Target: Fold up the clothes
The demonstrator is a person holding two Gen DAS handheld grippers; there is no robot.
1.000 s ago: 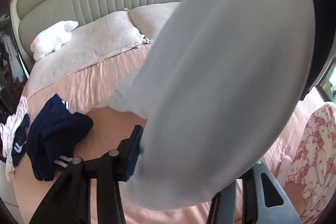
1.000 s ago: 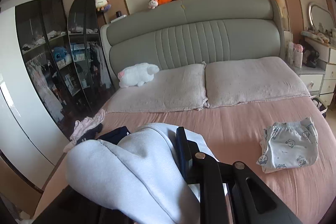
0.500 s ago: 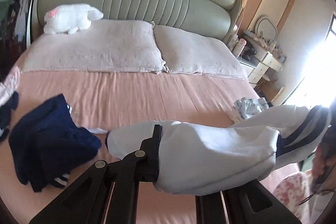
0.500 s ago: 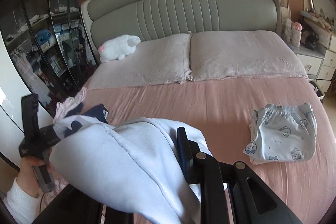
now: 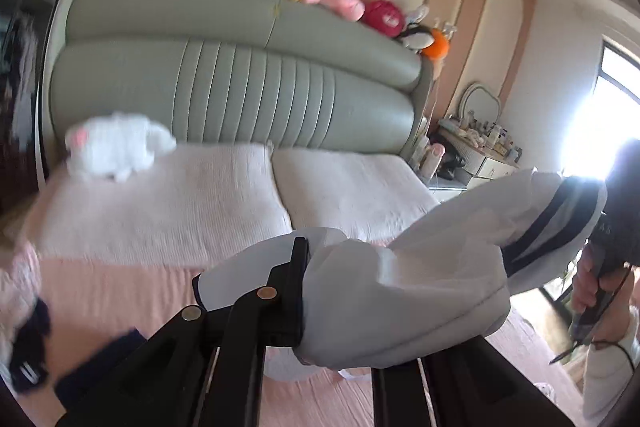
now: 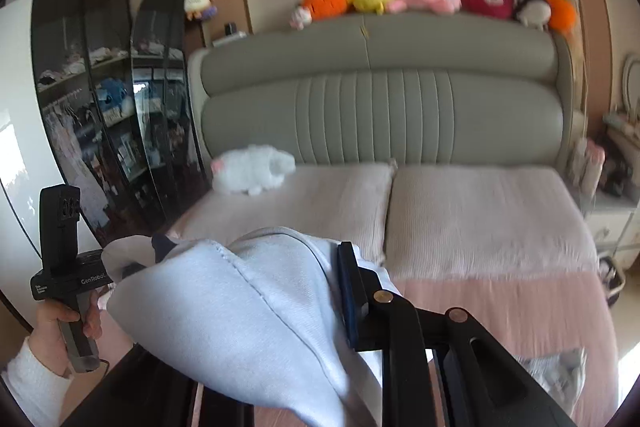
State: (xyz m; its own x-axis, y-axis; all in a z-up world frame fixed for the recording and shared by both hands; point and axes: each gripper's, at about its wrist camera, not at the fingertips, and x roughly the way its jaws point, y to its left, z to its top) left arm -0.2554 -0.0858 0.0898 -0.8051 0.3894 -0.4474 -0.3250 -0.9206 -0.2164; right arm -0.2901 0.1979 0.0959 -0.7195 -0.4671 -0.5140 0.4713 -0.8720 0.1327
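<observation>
Two pillows (image 6: 288, 211), one white plush (image 6: 252, 175), two grippers (image 6: 280, 287).

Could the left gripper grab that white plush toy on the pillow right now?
Probably not: the left gripper is clamped on the pale grey garment, held up with the right gripper, and the white plush toy lies far up the bed.

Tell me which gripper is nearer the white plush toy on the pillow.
Left, as far as I can judge. The left gripper holds the garment on the side of the white plush toy; the right gripper holds its far end.
</observation>
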